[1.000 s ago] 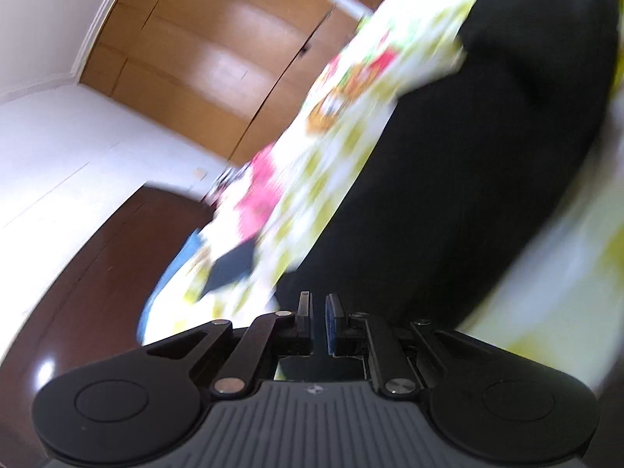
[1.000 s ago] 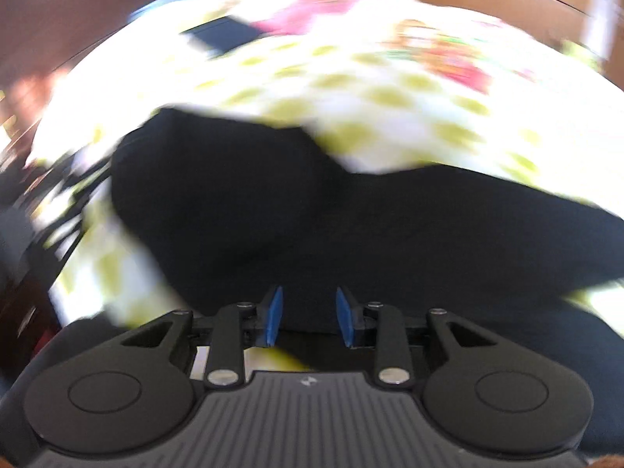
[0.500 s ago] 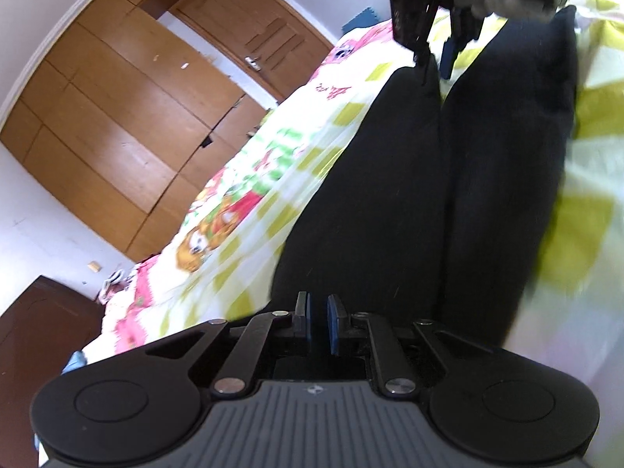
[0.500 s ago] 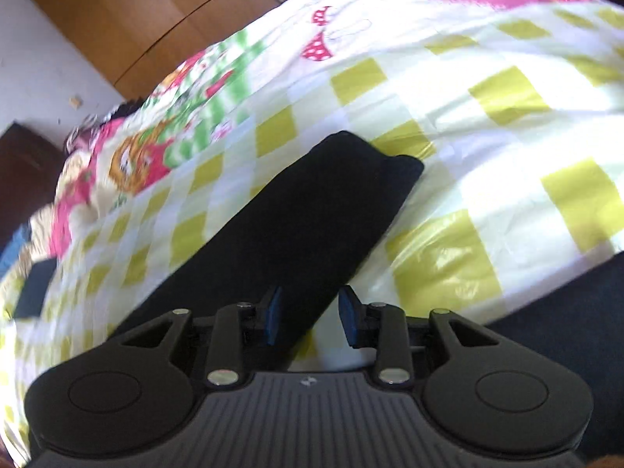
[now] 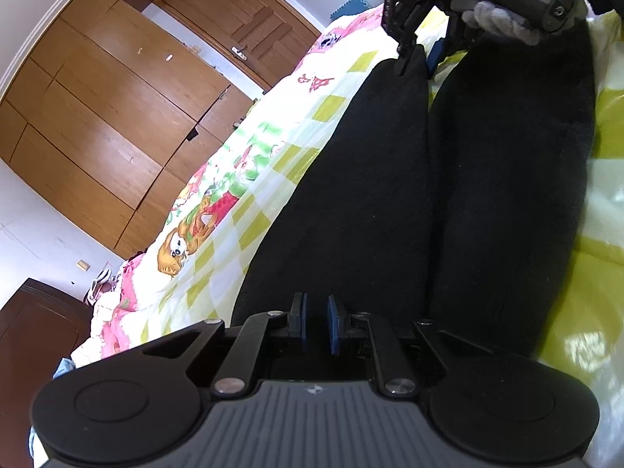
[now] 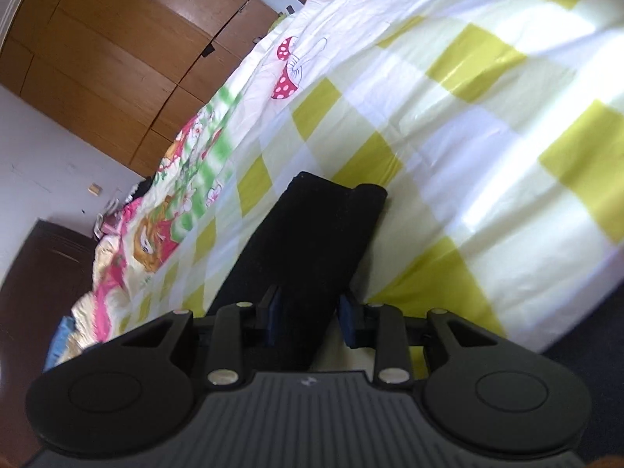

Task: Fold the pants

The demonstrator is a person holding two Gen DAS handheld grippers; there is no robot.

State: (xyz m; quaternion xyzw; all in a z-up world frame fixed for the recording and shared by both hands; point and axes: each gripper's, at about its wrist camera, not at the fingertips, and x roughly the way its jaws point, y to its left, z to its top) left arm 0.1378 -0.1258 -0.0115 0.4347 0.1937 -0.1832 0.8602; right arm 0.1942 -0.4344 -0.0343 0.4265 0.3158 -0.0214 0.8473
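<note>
left gripper: fingers nearly together, black fabric pants just ahead, grip unclear | pants: both legs flat on yellow-checked cartoon bedsheet | right gripper: fingers apart, straddling a leg's cuff end

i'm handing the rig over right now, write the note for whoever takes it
Left claw: pads close together with a narrow gap; no cloth visibly pinched. It sits at the near, wide end of the black pants.
Right claw: open, straddling the end of one pant leg, not closed on it.
Pants: laid lengthwise on the checked bedspread, two legs side by side with a thin gap between them.
Done: pants spread flat.
Left: no fold shows yet. Likely next is closing the right claw on the leg end and bringing the legs together, then folding lengthwise.
</note>
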